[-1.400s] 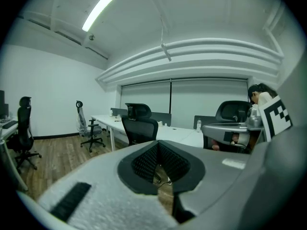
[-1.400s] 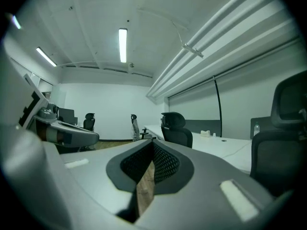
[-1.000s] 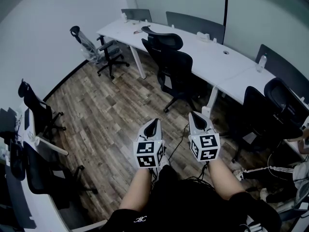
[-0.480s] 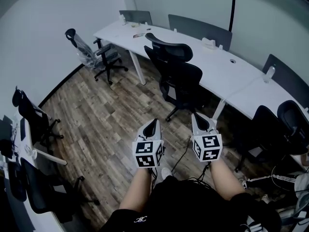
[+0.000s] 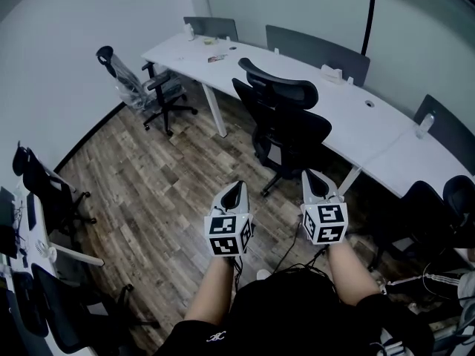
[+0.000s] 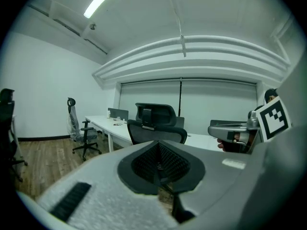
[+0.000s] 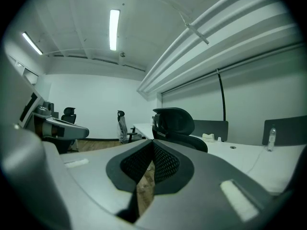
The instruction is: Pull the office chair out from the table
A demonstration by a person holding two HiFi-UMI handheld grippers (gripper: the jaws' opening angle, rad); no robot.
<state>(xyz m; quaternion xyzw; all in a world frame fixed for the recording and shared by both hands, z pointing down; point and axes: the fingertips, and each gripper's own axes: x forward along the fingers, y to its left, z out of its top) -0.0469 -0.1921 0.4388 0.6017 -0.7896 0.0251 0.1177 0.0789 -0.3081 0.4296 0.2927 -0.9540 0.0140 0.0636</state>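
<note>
Left tongs [image 5: 235,190] are hanging clenched, gripping nothing. The office chair [image 5: 288,123] is sitting farther ahead, tucked against the table [image 5: 347,116]. Right tongs [image 5: 315,178] are clenched empty too. Arriving pinched like this, they're risking skidding off the backrest instead of gripping it.

The office chair [image 5: 286,128] is black, with a mesh back and a curved headrest. It stands upright on the wooden floor, just beside the long white tabletop [image 5: 338,106], its backrest turned away from it.
</note>
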